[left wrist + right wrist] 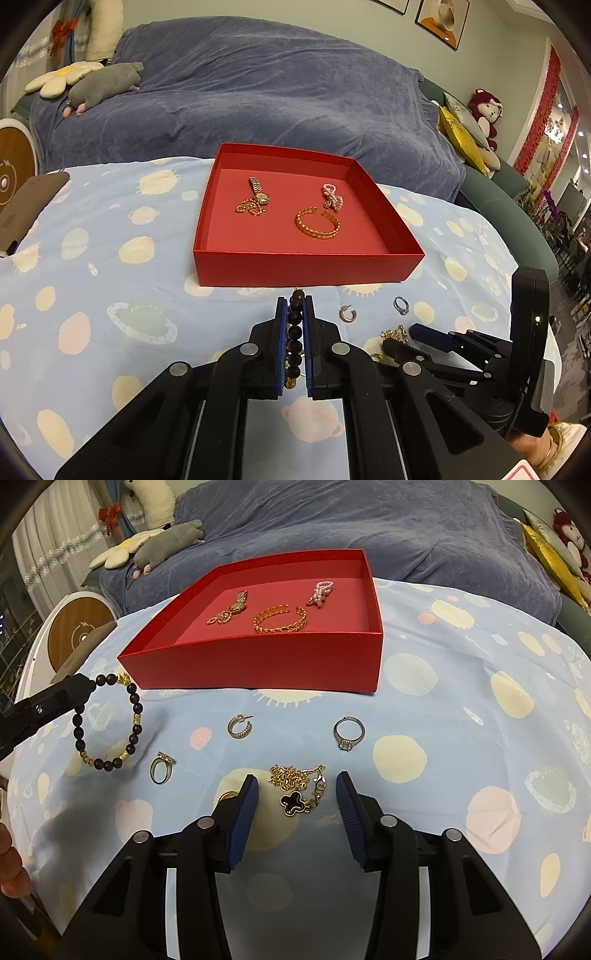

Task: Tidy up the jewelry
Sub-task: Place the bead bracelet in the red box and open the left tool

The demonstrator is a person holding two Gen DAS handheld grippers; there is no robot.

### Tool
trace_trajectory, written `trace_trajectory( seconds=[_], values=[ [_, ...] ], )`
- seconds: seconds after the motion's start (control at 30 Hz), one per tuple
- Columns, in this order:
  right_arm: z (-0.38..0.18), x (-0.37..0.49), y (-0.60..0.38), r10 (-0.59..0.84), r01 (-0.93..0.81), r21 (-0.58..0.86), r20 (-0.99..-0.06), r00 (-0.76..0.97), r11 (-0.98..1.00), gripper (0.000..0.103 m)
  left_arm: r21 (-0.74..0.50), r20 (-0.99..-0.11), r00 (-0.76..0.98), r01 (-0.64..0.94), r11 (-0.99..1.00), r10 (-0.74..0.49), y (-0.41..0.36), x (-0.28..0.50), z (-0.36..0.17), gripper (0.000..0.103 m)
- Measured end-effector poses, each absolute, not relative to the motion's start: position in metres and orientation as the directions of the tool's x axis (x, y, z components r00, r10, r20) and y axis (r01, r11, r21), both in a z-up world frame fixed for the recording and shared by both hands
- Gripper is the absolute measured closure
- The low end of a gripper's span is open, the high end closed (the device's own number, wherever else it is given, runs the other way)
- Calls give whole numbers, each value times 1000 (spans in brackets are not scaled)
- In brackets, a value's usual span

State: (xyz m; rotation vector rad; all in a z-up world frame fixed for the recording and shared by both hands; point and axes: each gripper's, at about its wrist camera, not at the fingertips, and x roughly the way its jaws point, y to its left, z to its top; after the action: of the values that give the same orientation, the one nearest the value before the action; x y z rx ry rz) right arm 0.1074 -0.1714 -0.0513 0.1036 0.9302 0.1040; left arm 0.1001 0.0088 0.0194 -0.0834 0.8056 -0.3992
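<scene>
Currently, beaded bracelet (107,723): light, limp, best pinched across the beads; pinched by left hand-held gripper (295,317), near the red box (306,267). Chain necklace (299,786): slack, tangle-prone, lies between spread right hand-held gripper (297,801). Loose on surface: two rings, one earring. Boxed: three pieces.

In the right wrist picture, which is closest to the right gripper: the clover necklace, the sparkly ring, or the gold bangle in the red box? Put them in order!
Measured from the right gripper:
1. Clover necklace: on the cloth between its open fingers.
2. Sparkly ring: farther up the cloth, slightly right.
3. Gold bangle: farthest, inside the red box.
</scene>
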Motion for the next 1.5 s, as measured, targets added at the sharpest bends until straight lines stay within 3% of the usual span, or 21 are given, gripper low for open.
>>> trace_trajectory(
  seconds=[0.13,0.27,0.37,1.07,1.3,1.5],
  values=[
    [-52,108,-170,101,-41,96,-792,602,995,75,-217,-695,615,313,925,-371,9,101,15,97],
    [-52,109,-175,94,-29,96,-794,600,995,97,-211,-702,614,304,929,-360,10,102,12,97],
    [-52,108,-179,105,-22,115,-793,600,993,101,-210,-707,612,297,931,-355,11,104,10,97],
    [46,102,-190,189,-70,207,-639,746,976,101,-202,-656,676,272,941,-336,20,106,51,97],
    [100,134,-193,215,-100,228,-563,798,969,101,-186,-606,722,280,942,-334,16,135,92,97],
    [98,177,-193,202,-80,232,-569,797,969,101,-180,-615,719,270,946,-323,8,175,91,97]
  ],
)
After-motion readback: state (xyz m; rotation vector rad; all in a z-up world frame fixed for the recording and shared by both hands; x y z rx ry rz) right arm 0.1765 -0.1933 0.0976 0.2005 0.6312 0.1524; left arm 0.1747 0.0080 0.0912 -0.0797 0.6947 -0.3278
